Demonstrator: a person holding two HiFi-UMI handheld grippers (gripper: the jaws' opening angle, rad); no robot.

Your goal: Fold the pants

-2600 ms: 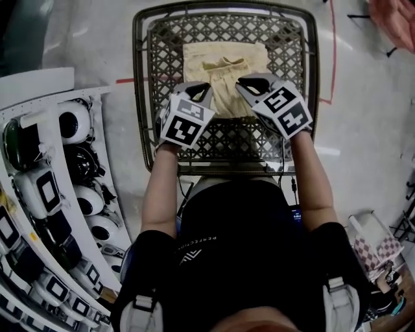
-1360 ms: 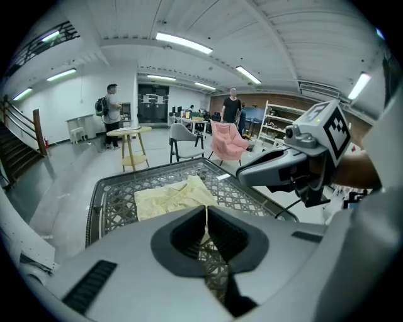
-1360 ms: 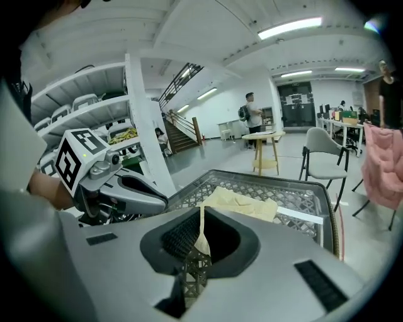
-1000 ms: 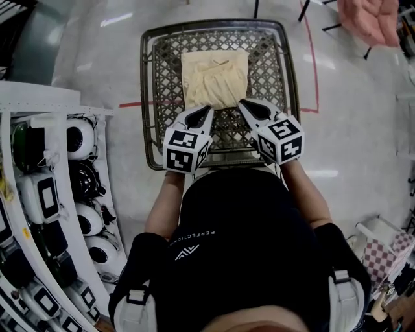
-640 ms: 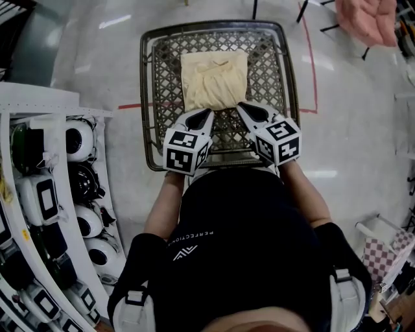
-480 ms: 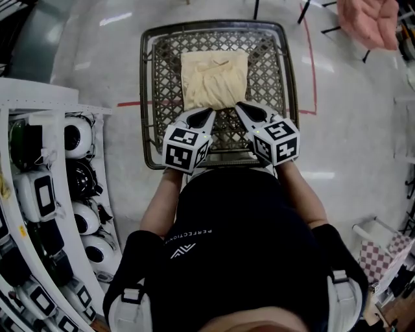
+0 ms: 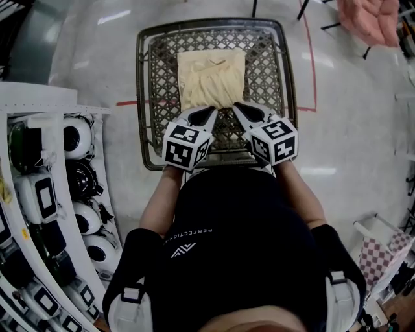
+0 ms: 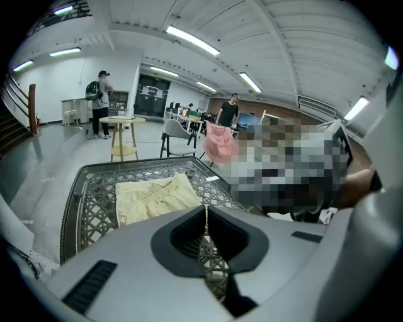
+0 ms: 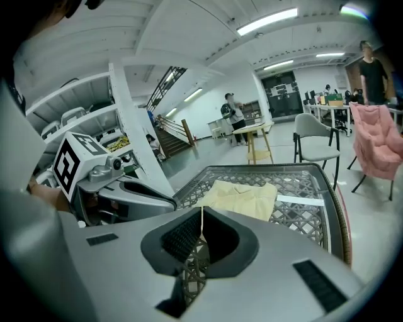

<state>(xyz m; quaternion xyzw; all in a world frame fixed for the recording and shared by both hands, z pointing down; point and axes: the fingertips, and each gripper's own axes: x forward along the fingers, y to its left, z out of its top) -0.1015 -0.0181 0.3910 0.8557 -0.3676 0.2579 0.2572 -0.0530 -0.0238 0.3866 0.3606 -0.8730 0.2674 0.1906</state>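
The pale yellow pants (image 7: 211,79) lie folded into a neat rectangle on the far middle of the dark lattice table (image 7: 159,91). My left gripper (image 7: 210,111) and right gripper (image 7: 238,107) hover side by side just short of the pants' near edge. Both are shut with nothing in them. In the left gripper view the pants (image 8: 154,196) lie beyond the left gripper (image 8: 205,210), whose jaws meet. In the right gripper view the pants (image 9: 242,196) lie ahead of the right gripper (image 9: 201,212), and the left gripper (image 9: 126,188) shows at the left.
A white shelf unit (image 7: 58,168) with several round white devices stands at the left. A pink cloth (image 7: 373,19) hangs over a chair at the far right. A red tape line (image 7: 126,102) marks the floor. People (image 8: 99,104) and a wooden stool (image 8: 124,135) are in the background.
Since the earliest frame both grippers have drawn back off the pants toward the table's near edge. In the last second they have barely moved.
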